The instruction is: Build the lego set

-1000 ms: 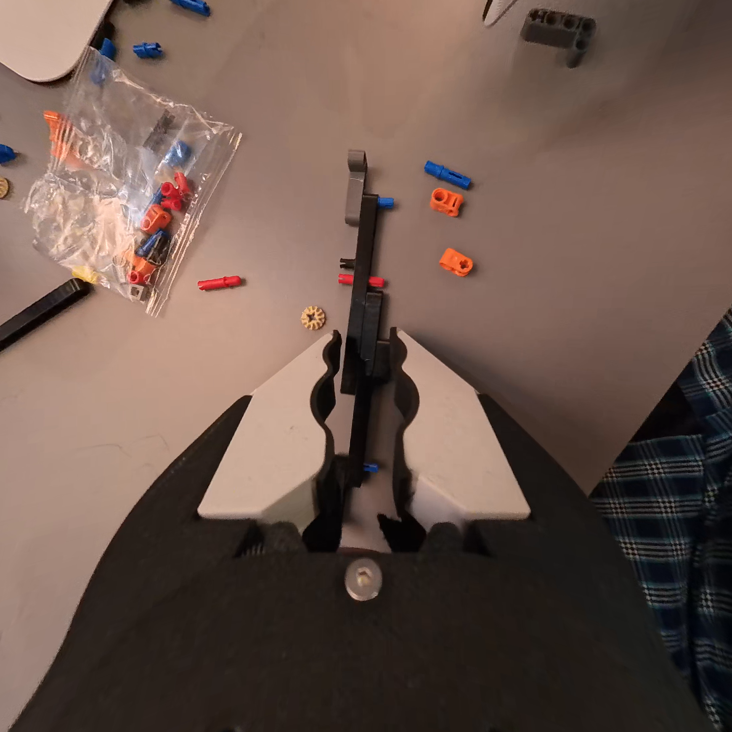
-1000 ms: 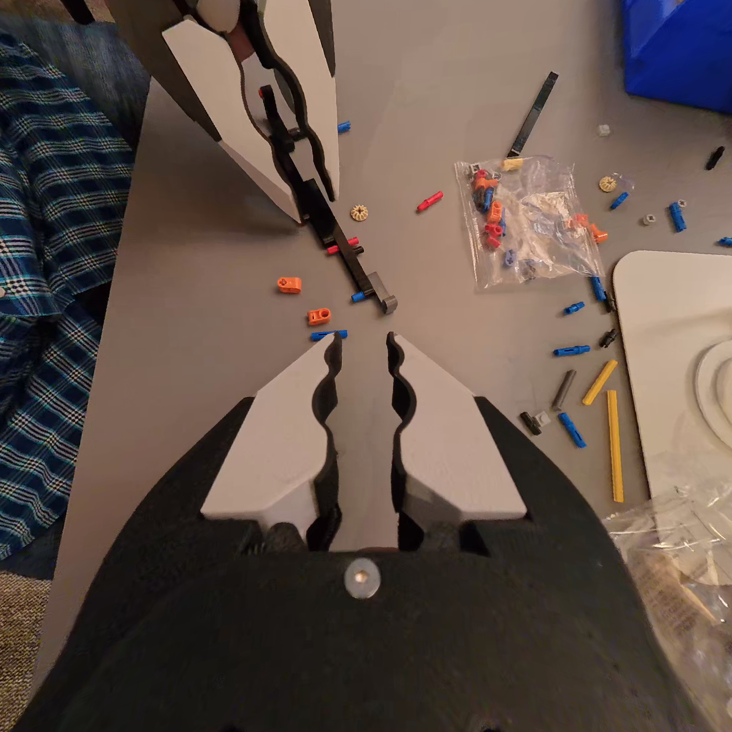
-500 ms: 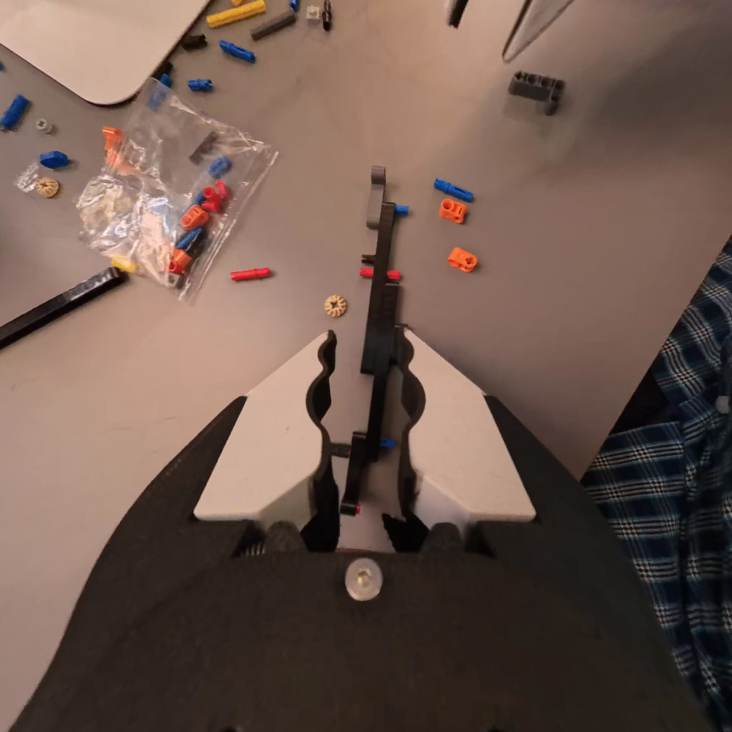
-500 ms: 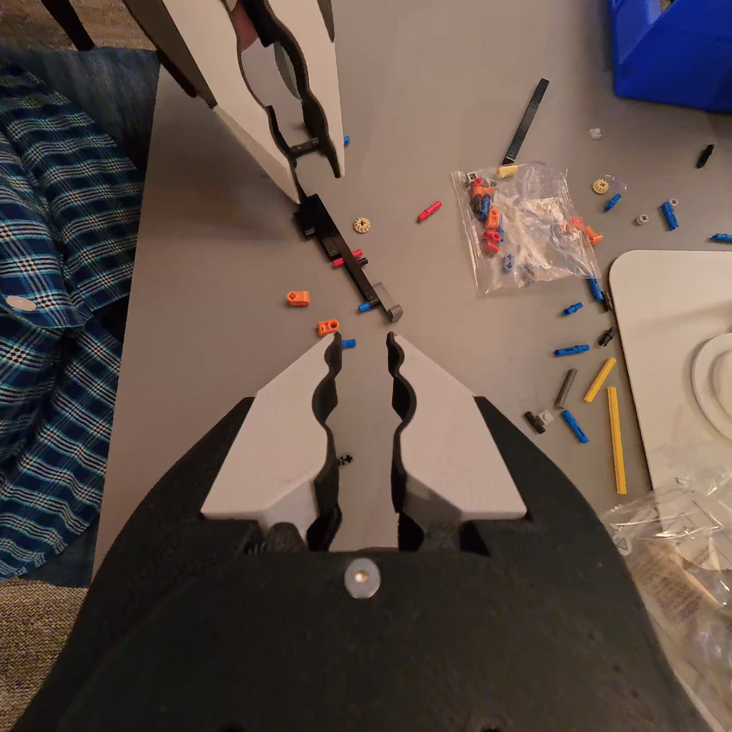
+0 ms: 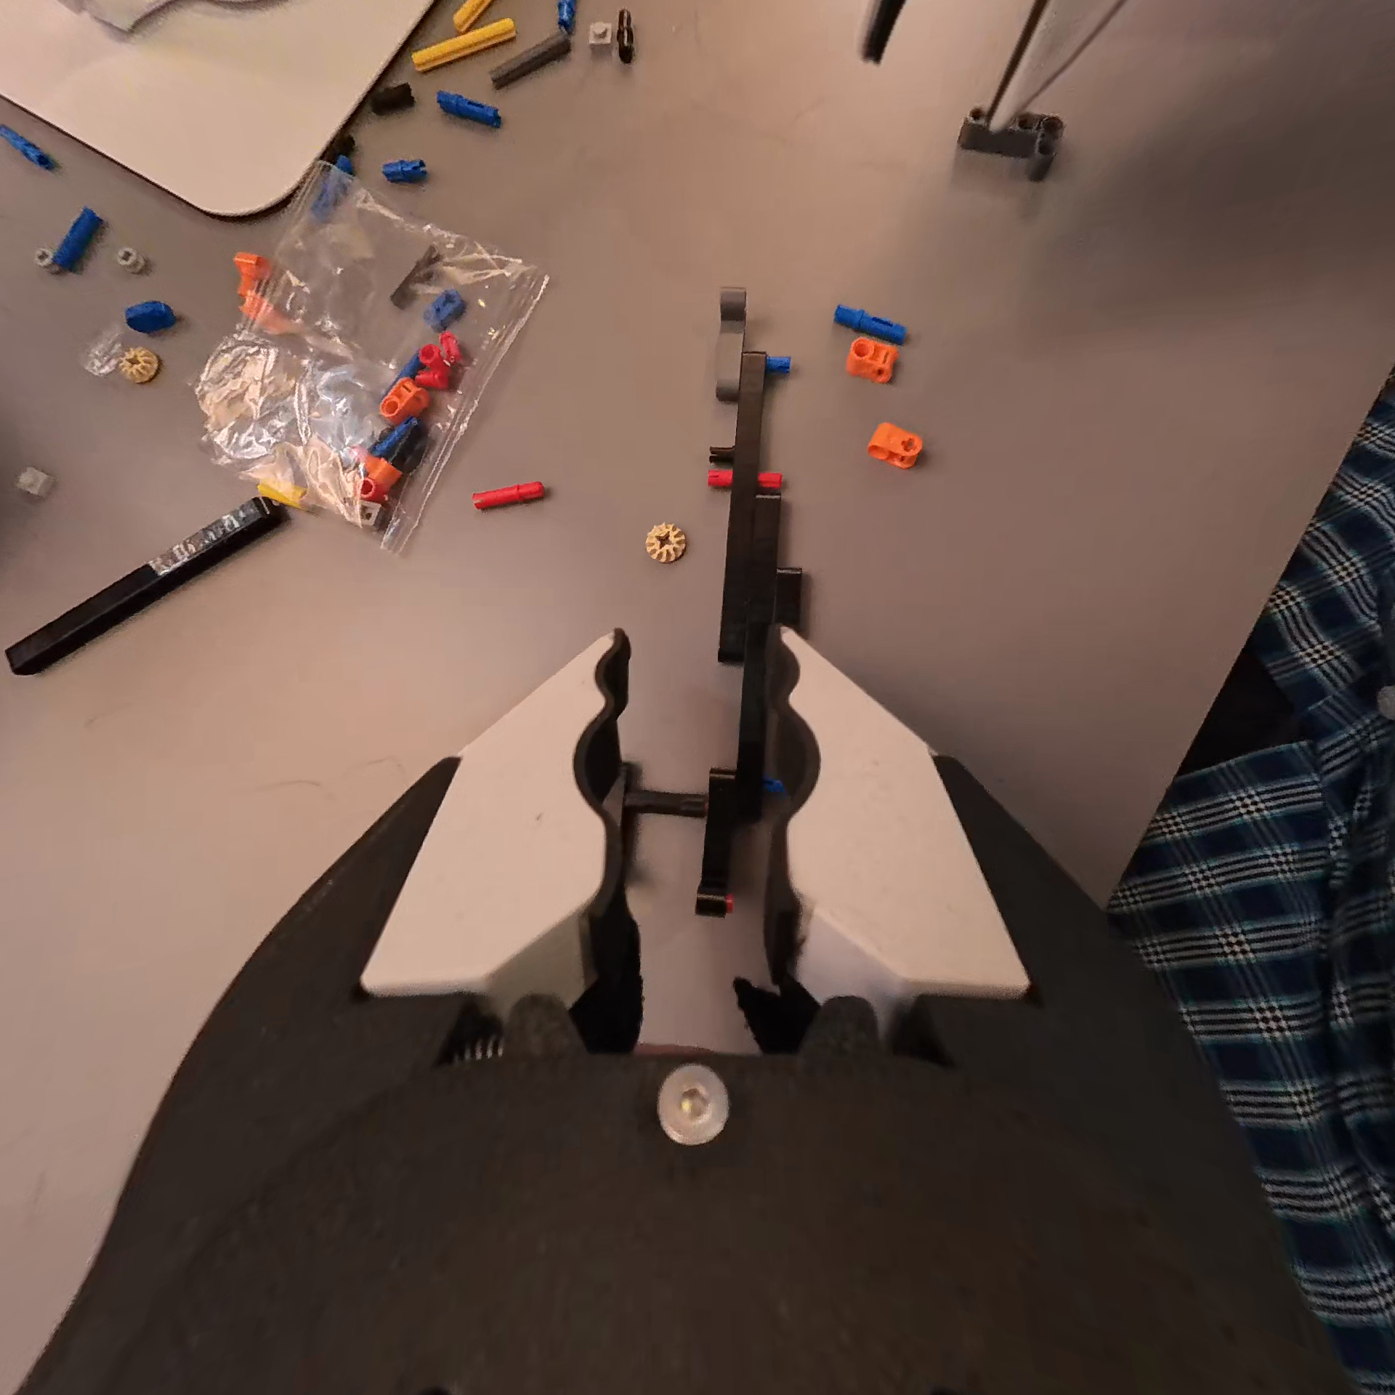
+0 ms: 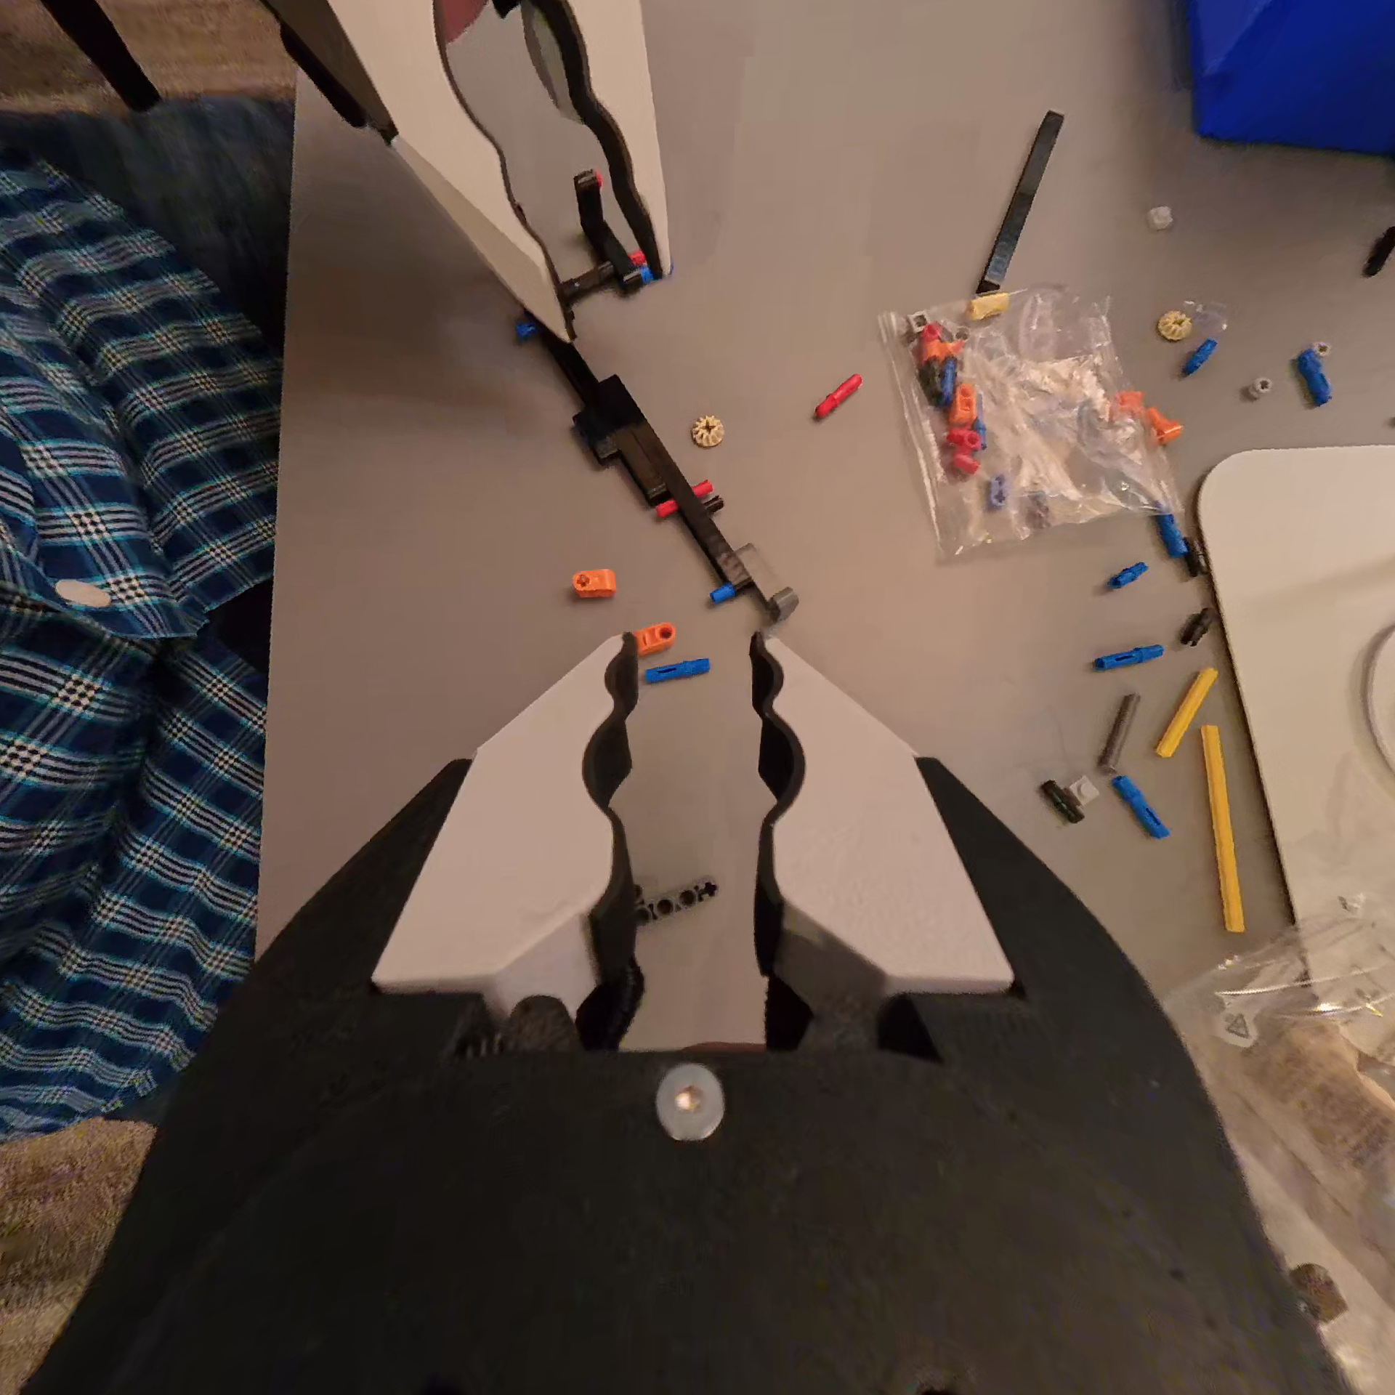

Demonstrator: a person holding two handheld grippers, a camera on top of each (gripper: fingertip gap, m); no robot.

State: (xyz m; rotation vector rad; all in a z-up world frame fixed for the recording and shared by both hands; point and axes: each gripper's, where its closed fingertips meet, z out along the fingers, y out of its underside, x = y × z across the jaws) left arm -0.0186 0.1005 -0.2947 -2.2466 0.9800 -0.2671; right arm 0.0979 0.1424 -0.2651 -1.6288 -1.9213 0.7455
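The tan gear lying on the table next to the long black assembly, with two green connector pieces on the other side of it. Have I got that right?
Not quite: the two connector pieces are orange, not green. The left wrist view shows them on the far side of the long black assembly from the tan gear, which does lie on the table beside it.

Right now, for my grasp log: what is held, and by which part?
Right gripper: nothing. Left gripper's fingers straddle the long black lego beam assembly's near end, its side pins touching both; real grip cannot be told.
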